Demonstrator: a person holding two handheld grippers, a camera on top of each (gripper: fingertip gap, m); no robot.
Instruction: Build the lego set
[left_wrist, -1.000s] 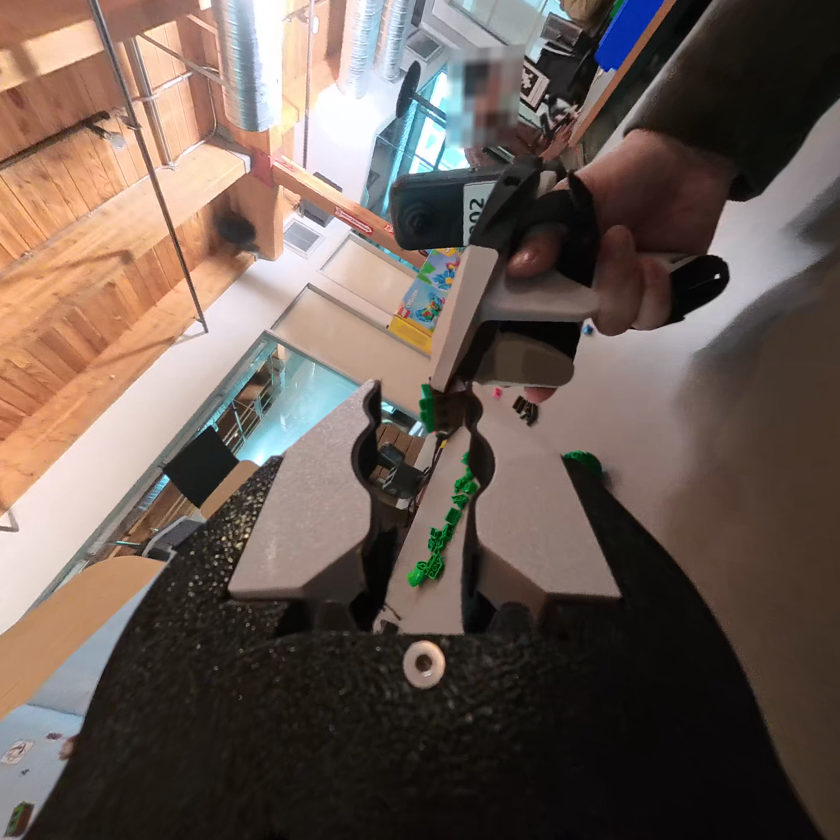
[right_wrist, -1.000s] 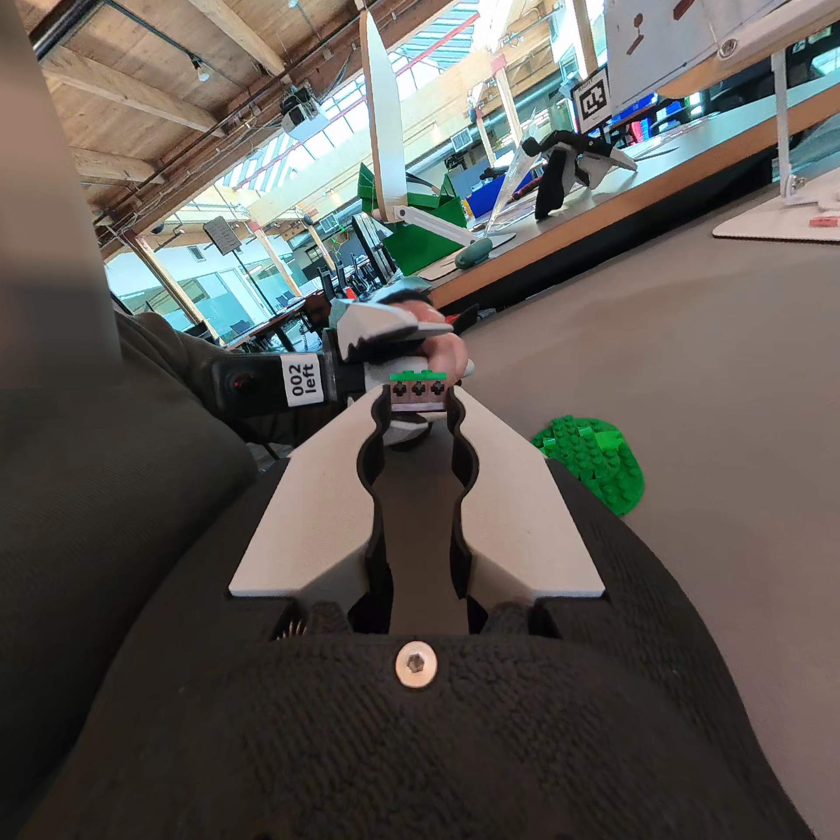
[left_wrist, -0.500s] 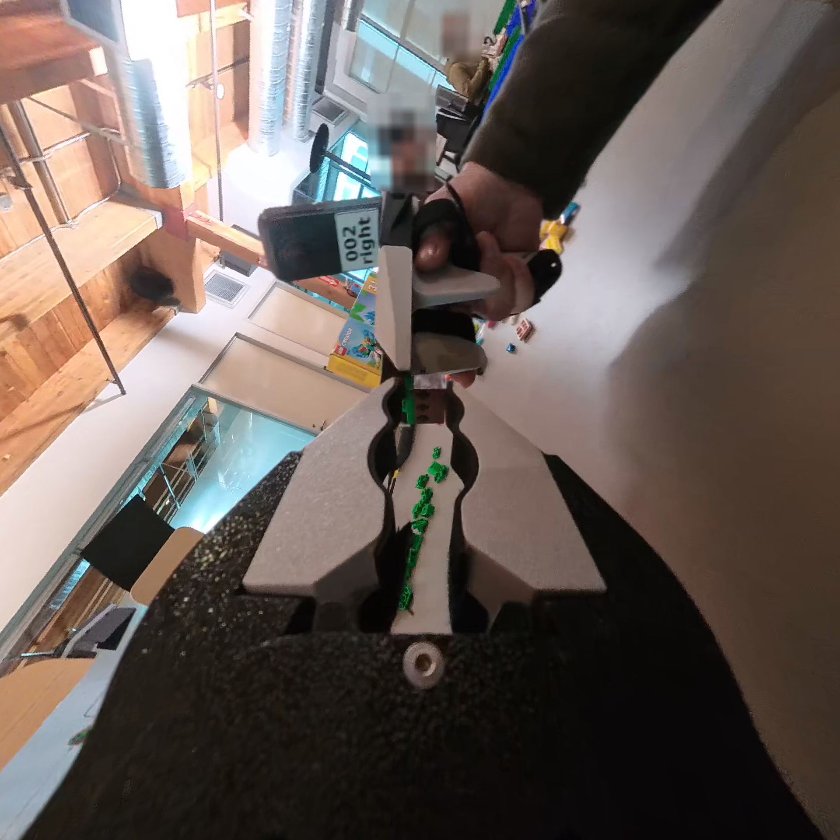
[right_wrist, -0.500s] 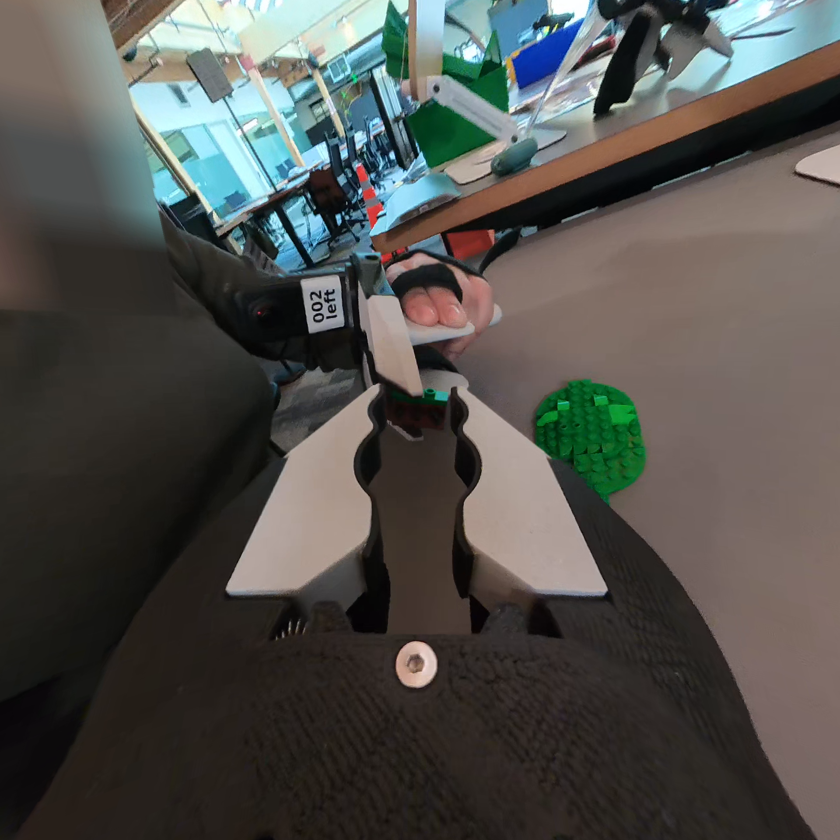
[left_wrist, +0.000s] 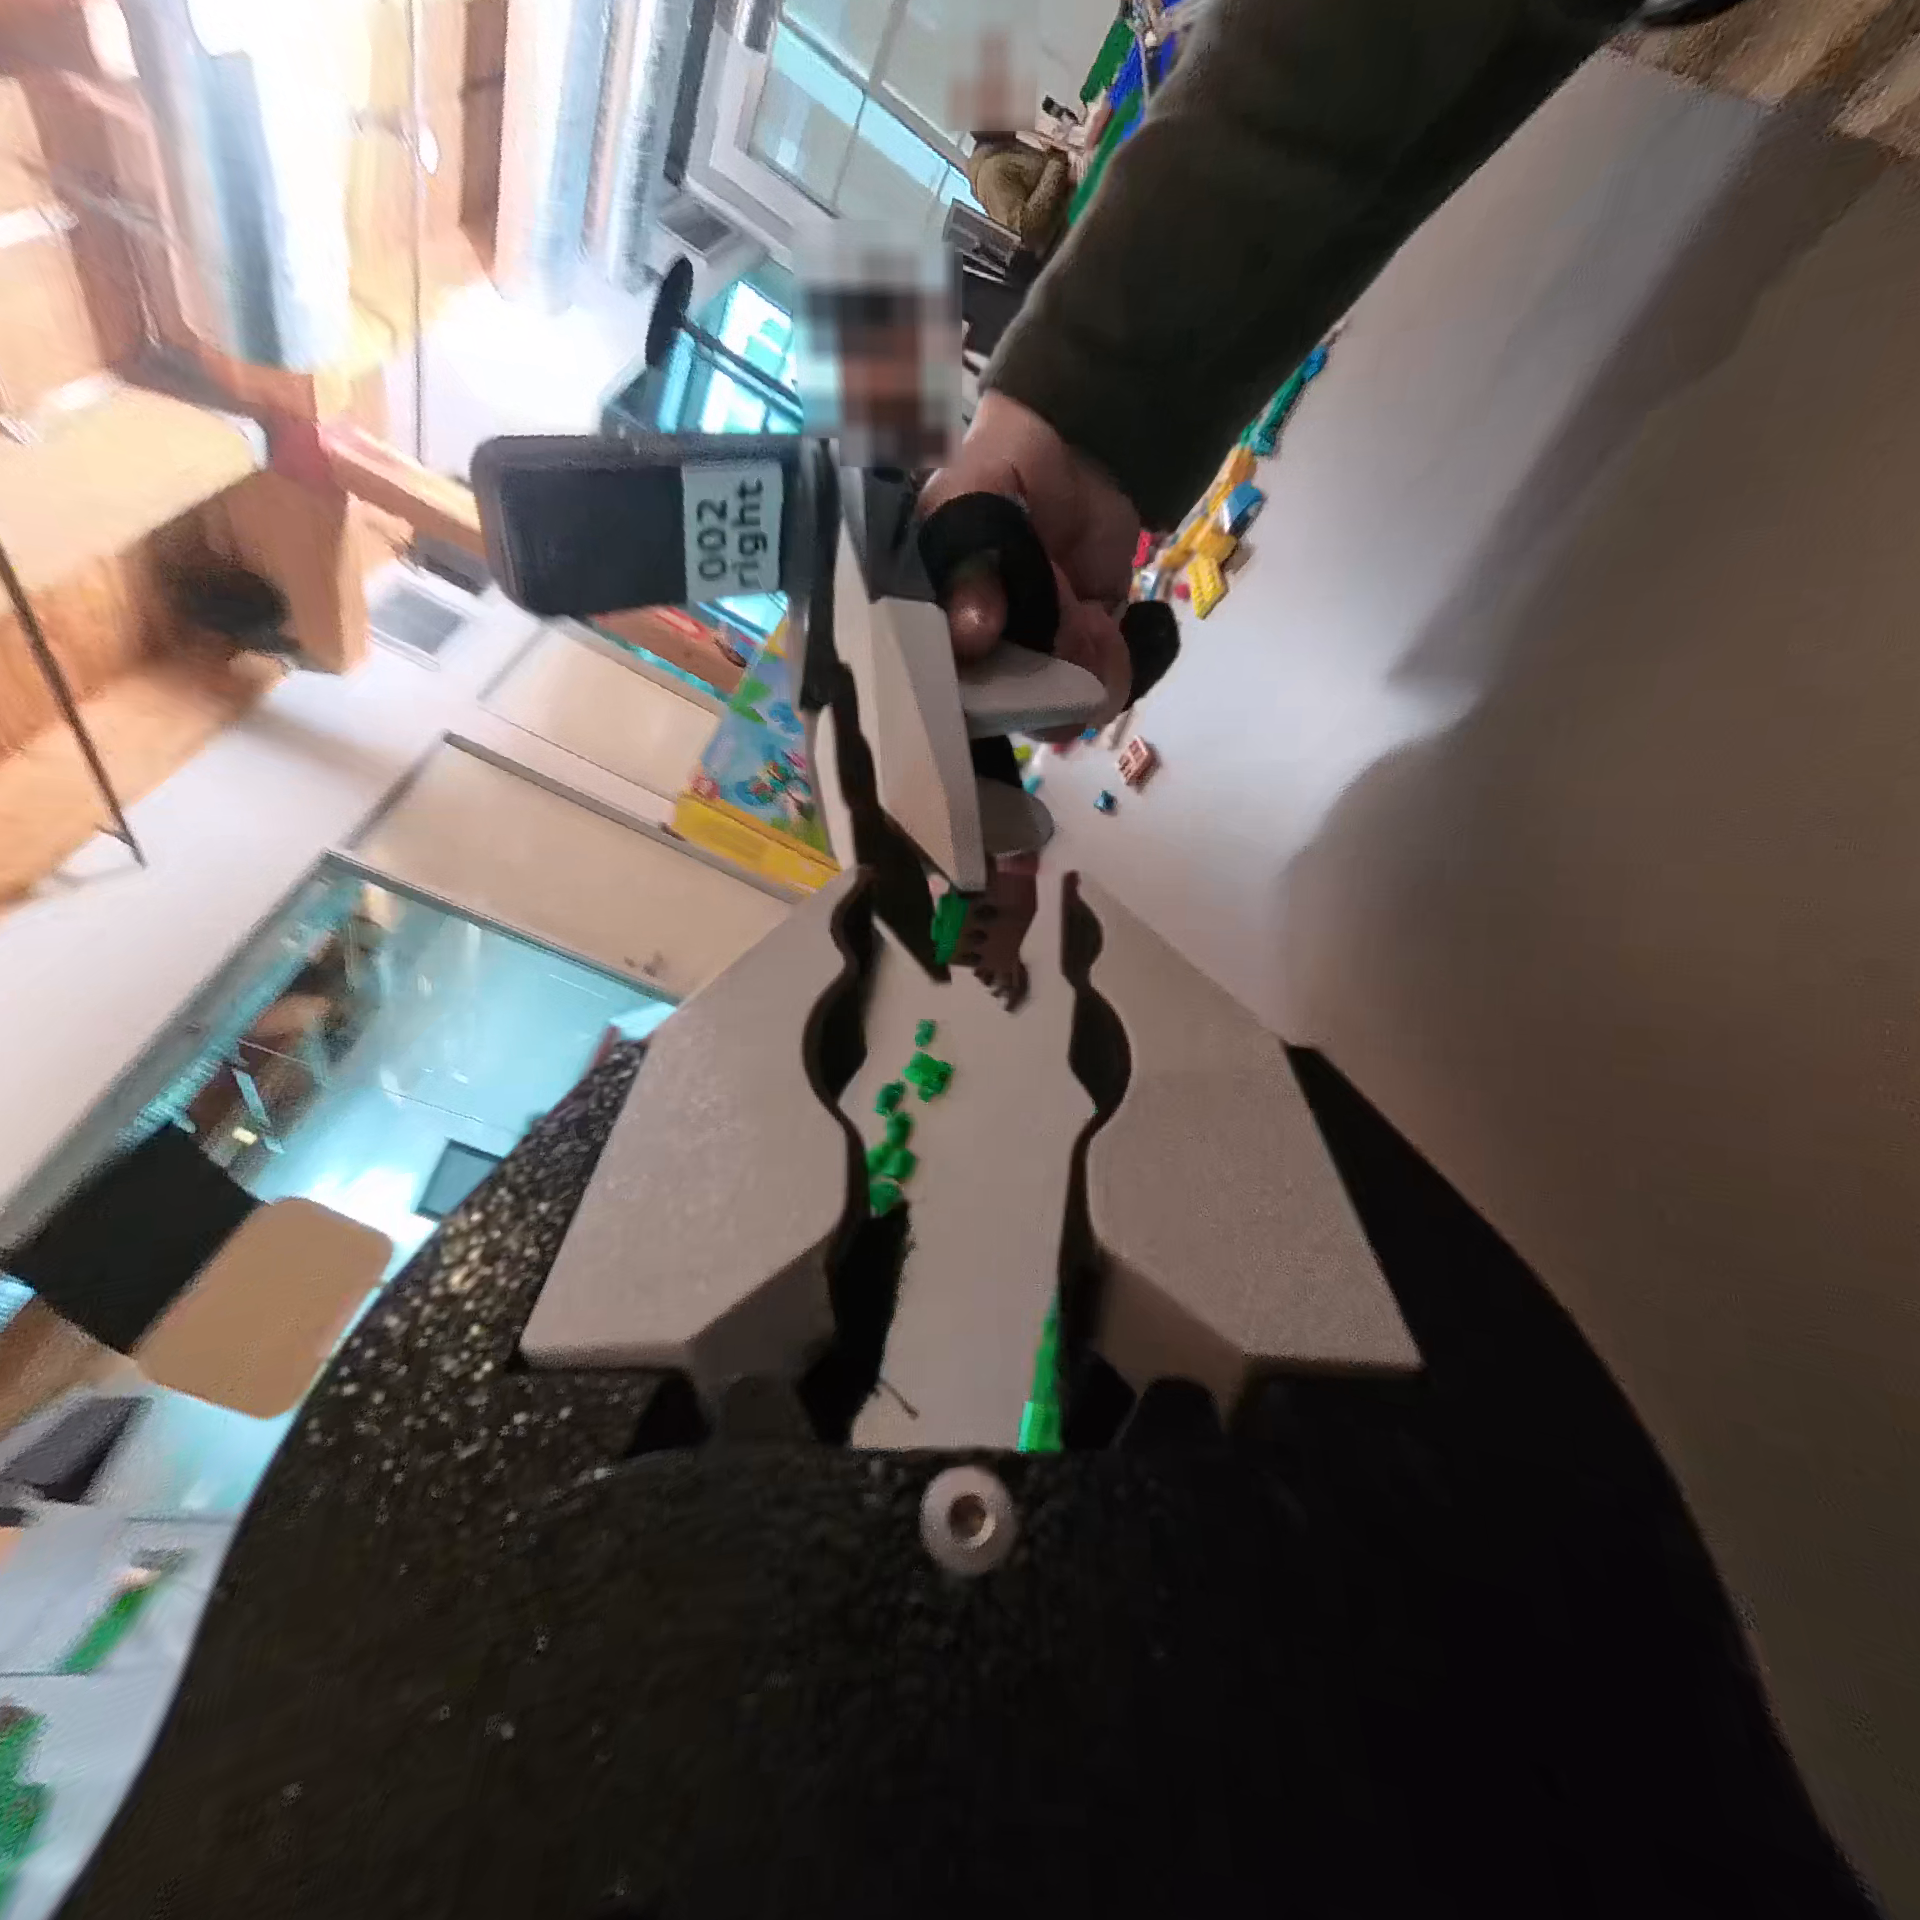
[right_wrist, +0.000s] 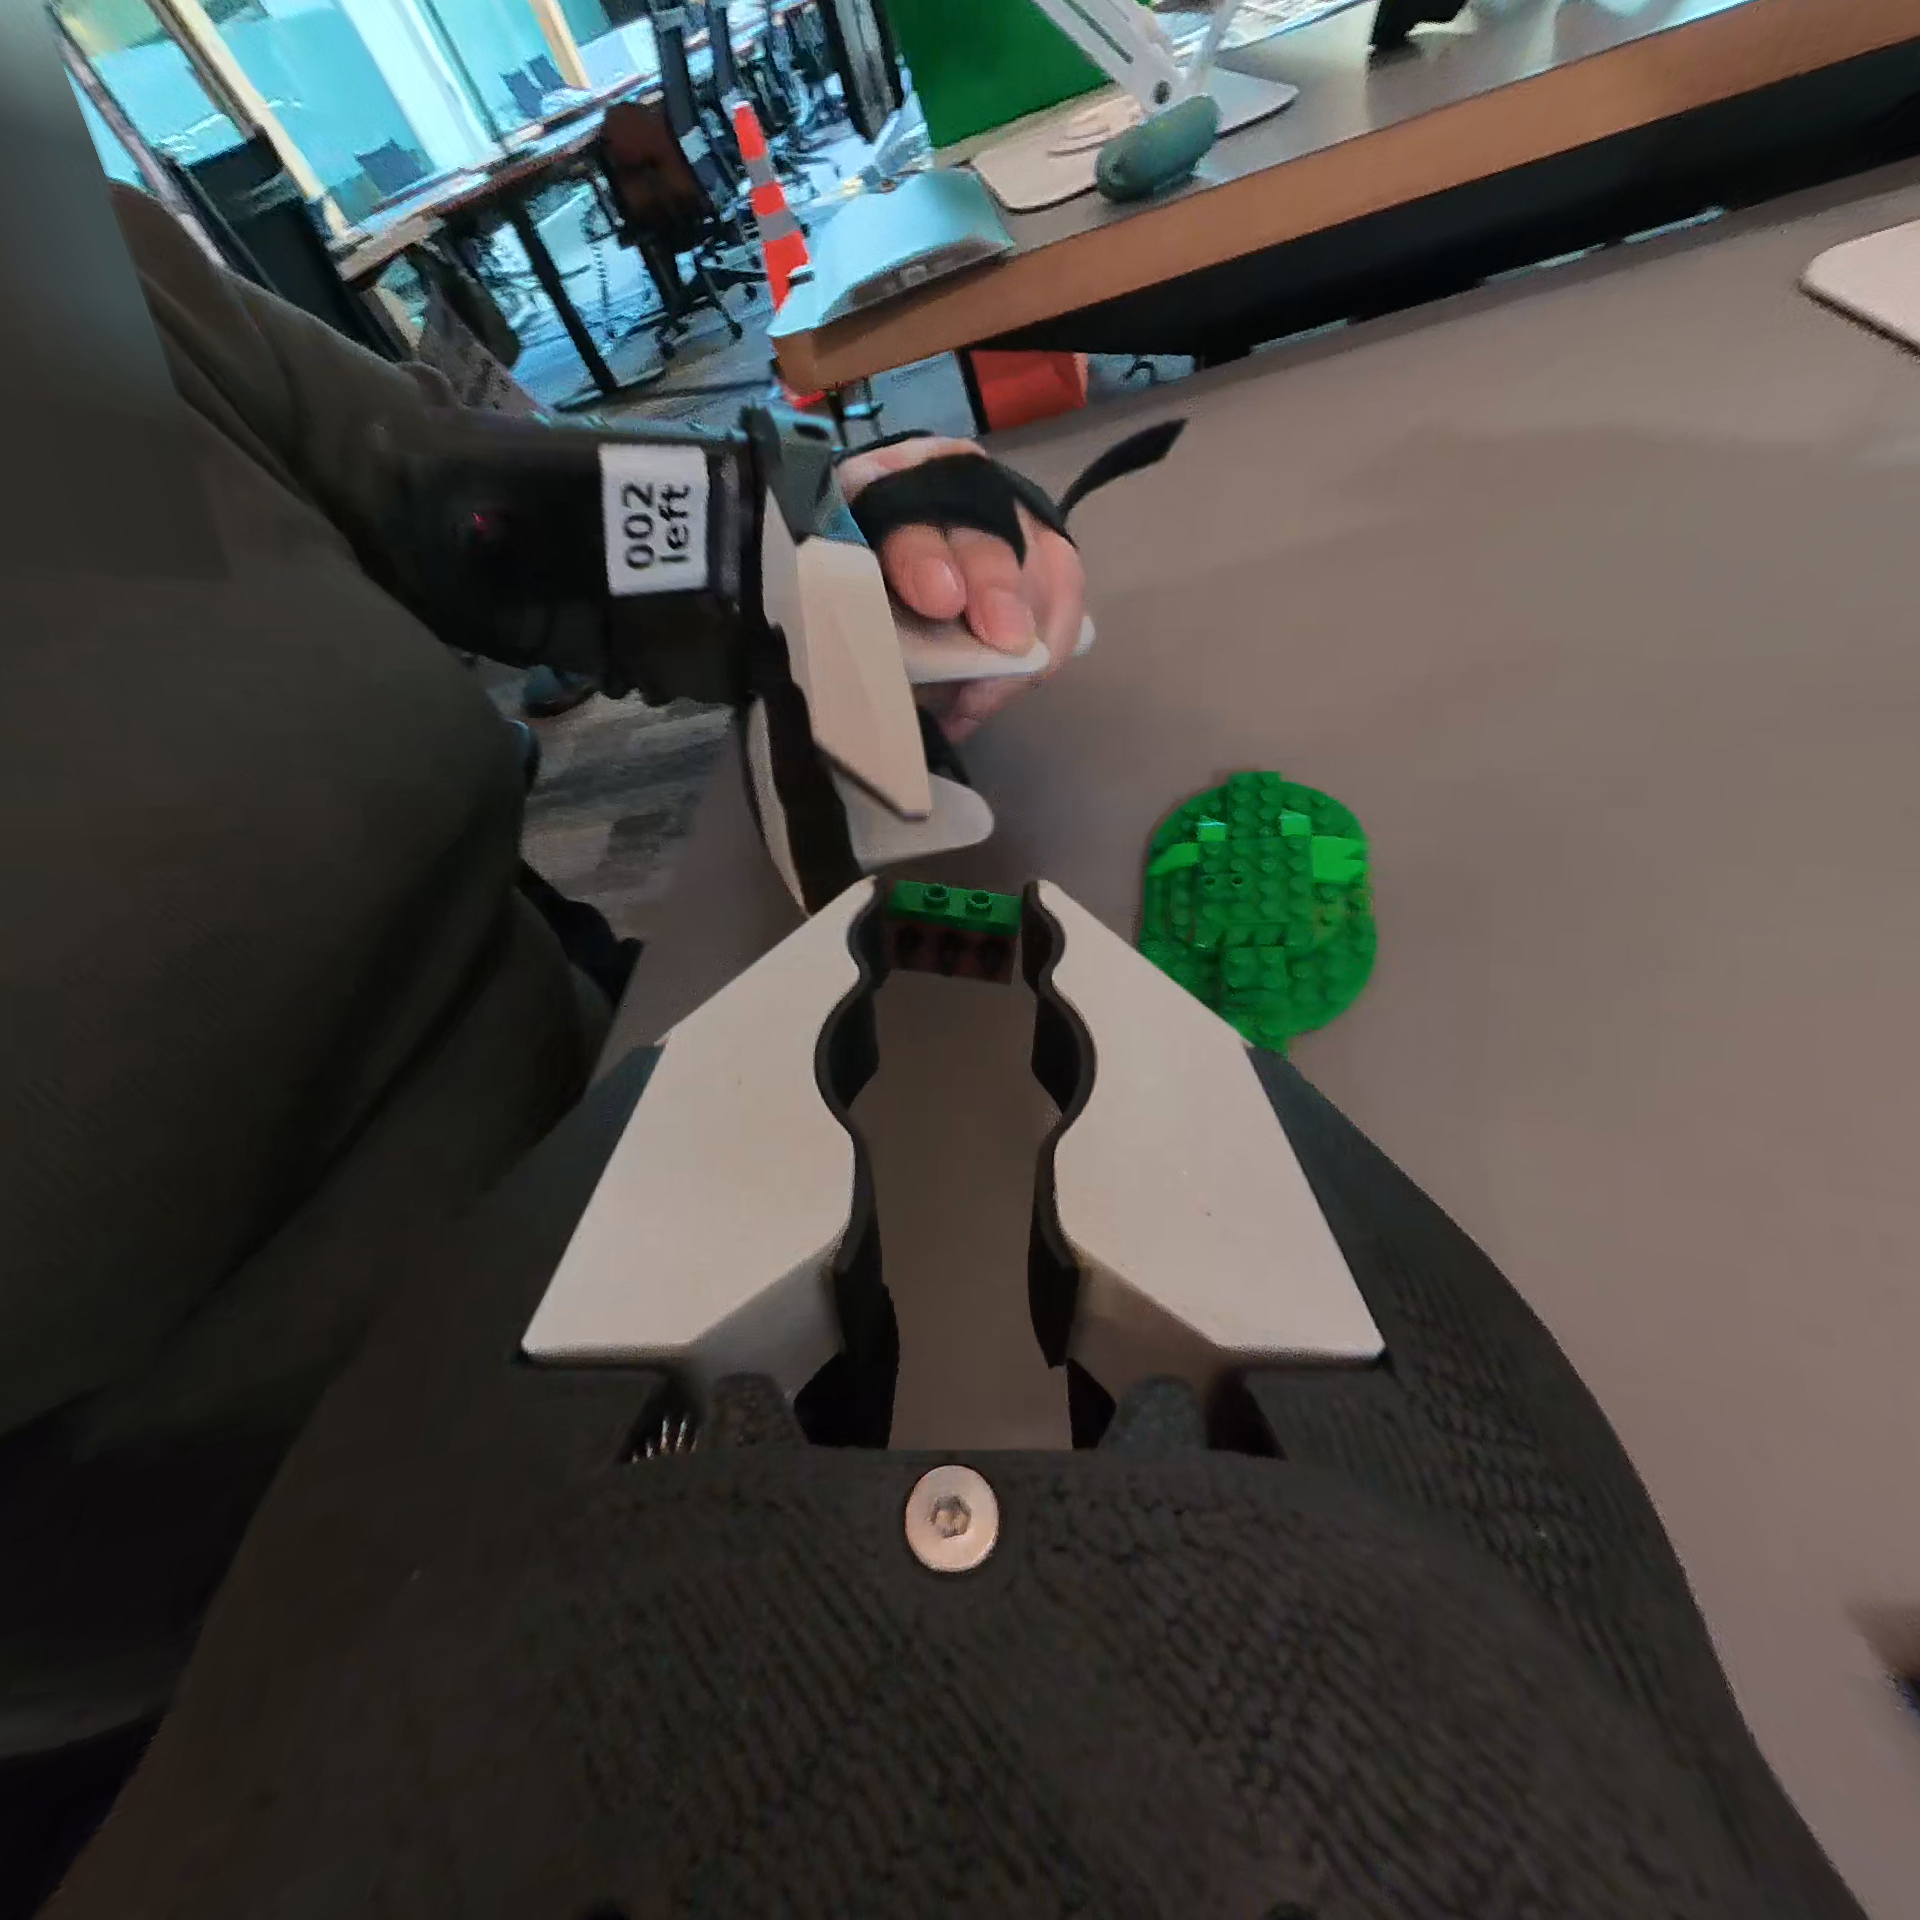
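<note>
My right gripper is shut on a small stack: a green plate on a brown brick, held at its fingertips above the table. The stack also shows in the left wrist view, just inside my left fingertips but not gripped by them. My left gripper is open and empty. In the right wrist view the left gripper sits just behind and to the left of the stack, apart from it. A green round baseplate build lies on the table to the right of the stack.
Several loose green pieces lie on the grey table beyond my left fingers. Coloured bricks and a lego box lie farther off. Another desk edge runs behind. The person's sleeve fills the left side. My left and right fingertips are right by each other.
My left gripper closed in around the stack half a second ago, then opened wider and drew back from it. My right gripper tilted downward with the stack still in it.
</note>
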